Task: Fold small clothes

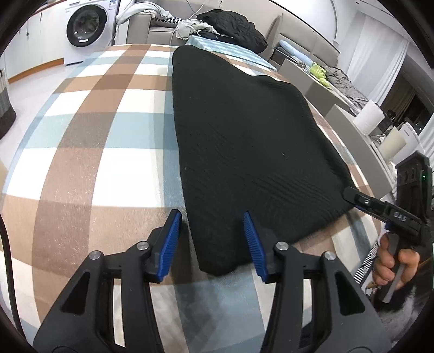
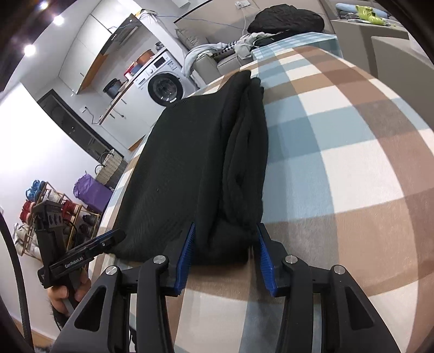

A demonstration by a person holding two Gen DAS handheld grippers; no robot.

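One black knit garment [image 1: 244,141], folded lengthwise, lies flat on the checked blanket [image 1: 89,141] (washing machine [image 1: 88,25] behind), with the left gripper [image 1: 213,239] and right gripper [image 2: 225,252] both spread apart, straddling its near corners.

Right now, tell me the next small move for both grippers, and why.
Probably close both on the near hem. The left gripper and right gripper are open, each straddling a near corner of the black garment, which lies on the checked blanket with one side already folded in.
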